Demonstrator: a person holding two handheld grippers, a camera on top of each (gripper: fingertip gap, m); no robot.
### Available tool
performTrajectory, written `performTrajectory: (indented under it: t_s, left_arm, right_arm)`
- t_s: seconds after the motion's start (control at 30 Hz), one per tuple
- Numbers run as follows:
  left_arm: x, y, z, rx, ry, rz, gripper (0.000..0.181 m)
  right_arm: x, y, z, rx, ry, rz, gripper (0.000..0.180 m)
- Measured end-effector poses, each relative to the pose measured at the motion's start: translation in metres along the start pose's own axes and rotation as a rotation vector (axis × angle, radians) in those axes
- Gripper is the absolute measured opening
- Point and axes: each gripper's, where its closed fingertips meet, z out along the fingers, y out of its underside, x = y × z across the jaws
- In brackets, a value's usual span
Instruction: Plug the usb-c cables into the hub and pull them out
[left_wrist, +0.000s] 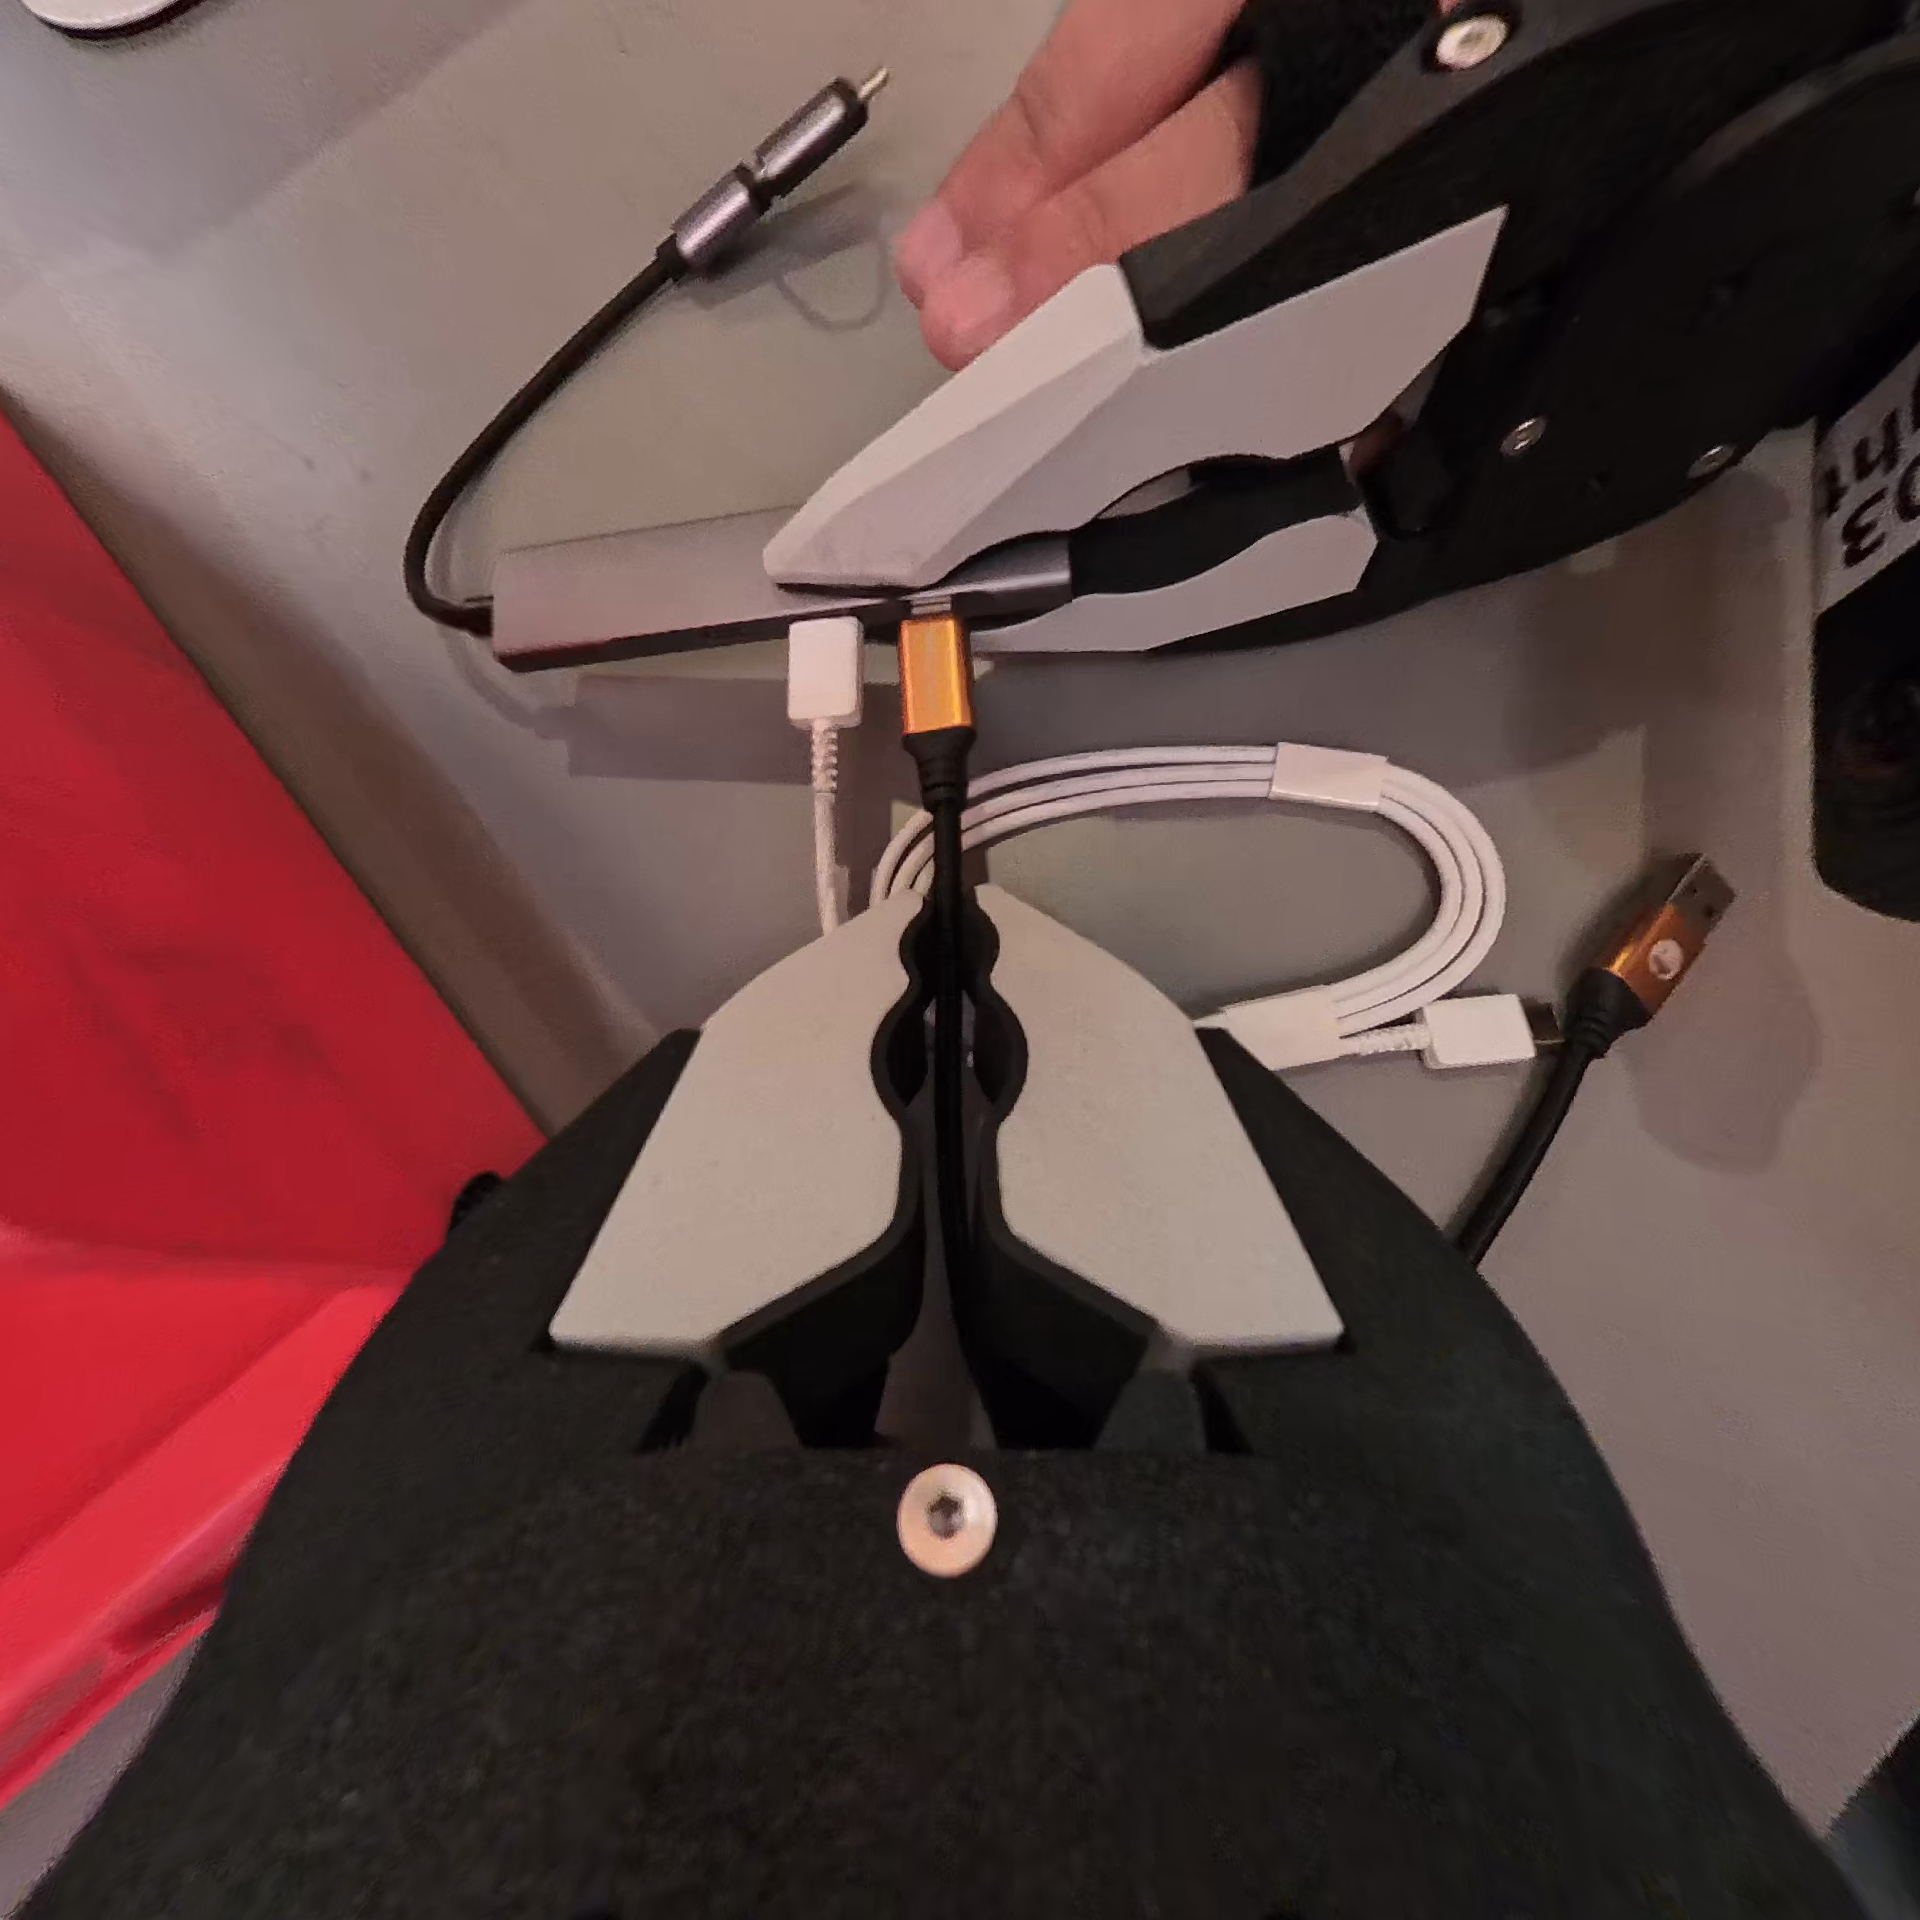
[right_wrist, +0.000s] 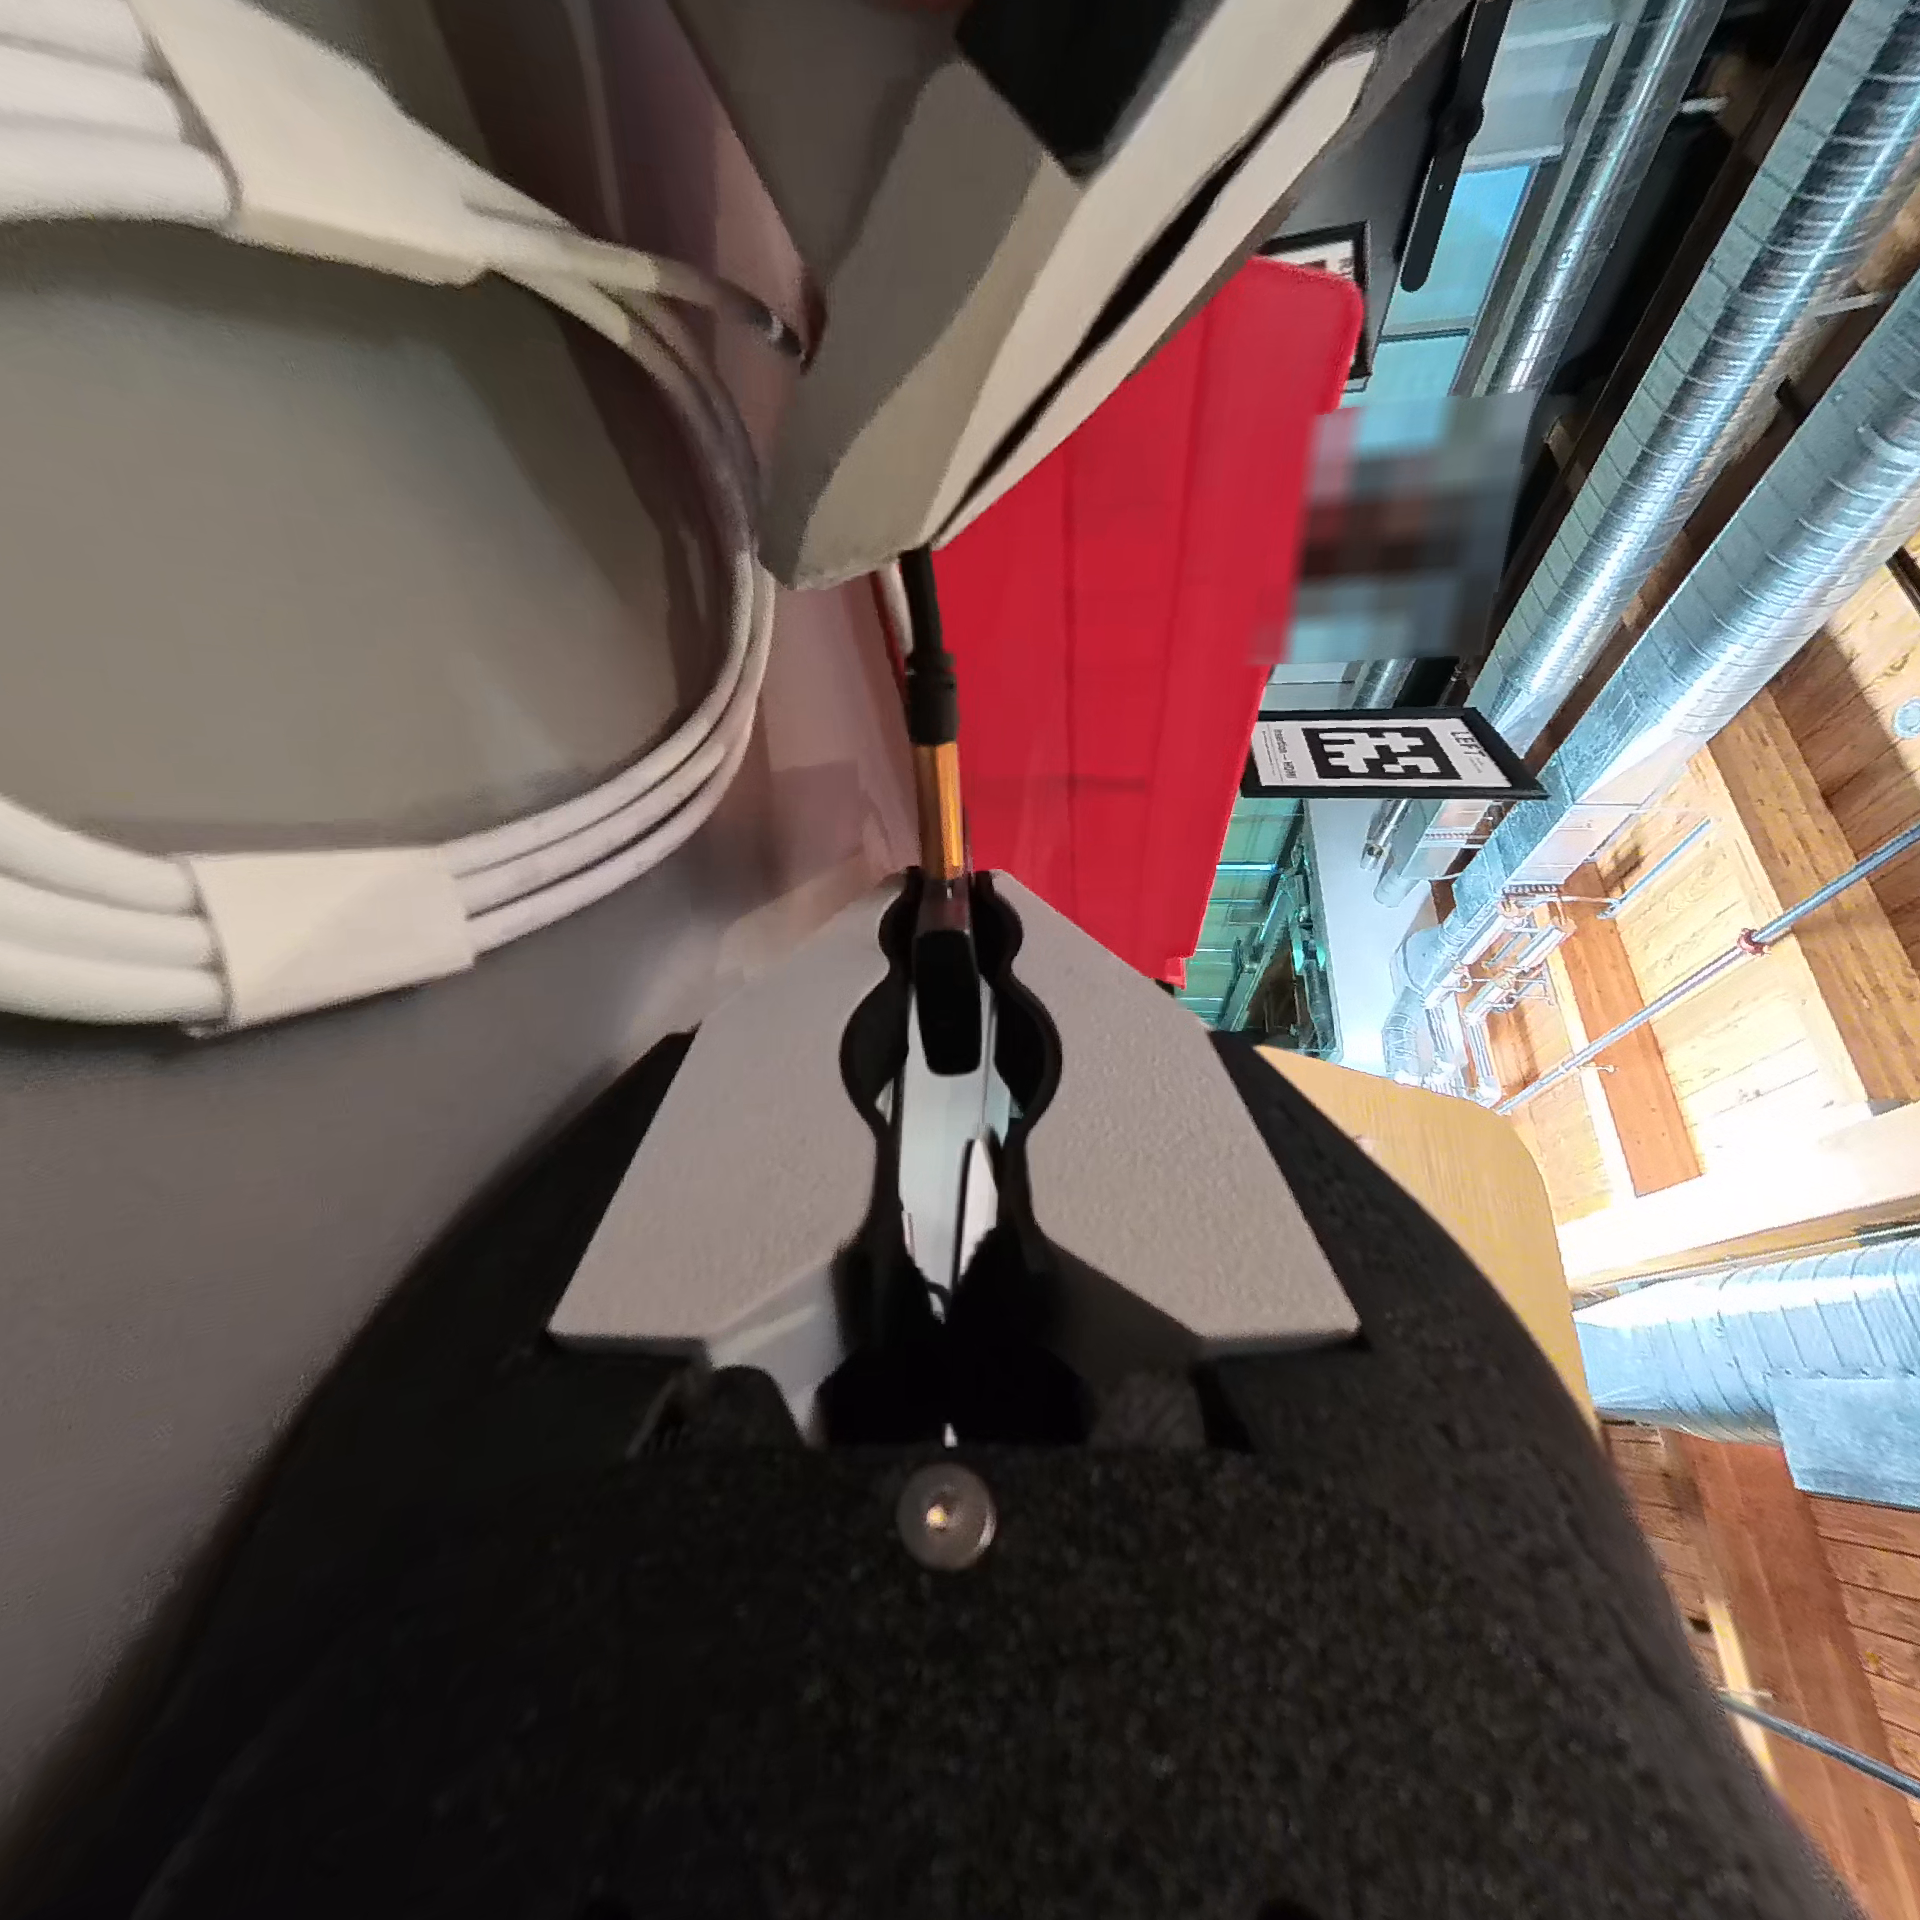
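A grey USB hub (left_wrist: 644, 608) is held a little above the grey table. My right gripper (left_wrist: 831, 582) comes in from the upper right and is shut on the hub's right end. In the right wrist view (right_wrist: 948, 883) the hub (right_wrist: 945, 997) shows edge-on between the fingers. A white plug (left_wrist: 824, 675) and an orange USB-C plug (left_wrist: 935, 675) sit side by side in the hub's front edge. My left gripper (left_wrist: 948, 920) is shut on the orange plug's black cable (left_wrist: 945, 831), a short way behind the plug. The orange plug (right_wrist: 938, 810) and the left gripper (right_wrist: 831, 561) also show in the right wrist view.
A coiled white cable bundle (left_wrist: 1351, 821) lies on the table (left_wrist: 1299, 1195) to the right, with the black cable's orange USB-A end (left_wrist: 1662, 935) beside it. The hub's own lead ends in a grey connector (left_wrist: 769, 156) at the back. A red sheet (left_wrist: 156, 831) lies along the left. A person's fingers (left_wrist: 1039, 208) hold the right gripper.
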Motion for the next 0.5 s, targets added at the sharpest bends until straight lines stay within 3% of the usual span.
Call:
performTrajectory:
  t_s: [0.17, 0.33, 0.5]
  left_arm:
    - [0.008, -0.013, 0.001, 0.108, 0.028, -0.006, 0.005]
    - [0.005, -0.014, 0.007, 0.086, -0.080, 0.025, 0.004]
    - [0.000, -0.011, 0.006, 0.083, -0.034, -0.070, 0.003]
  right_arm:
    - [0.001, -0.004, -0.001, 0.021, -0.005, 0.024, 0.009]
    - [0.000, -0.006, 0.000, -0.006, -0.012, 0.008, 0.008]
    - [0.000, -0.005, 0.001, -0.011, 0.001, 0.037, 0.009]
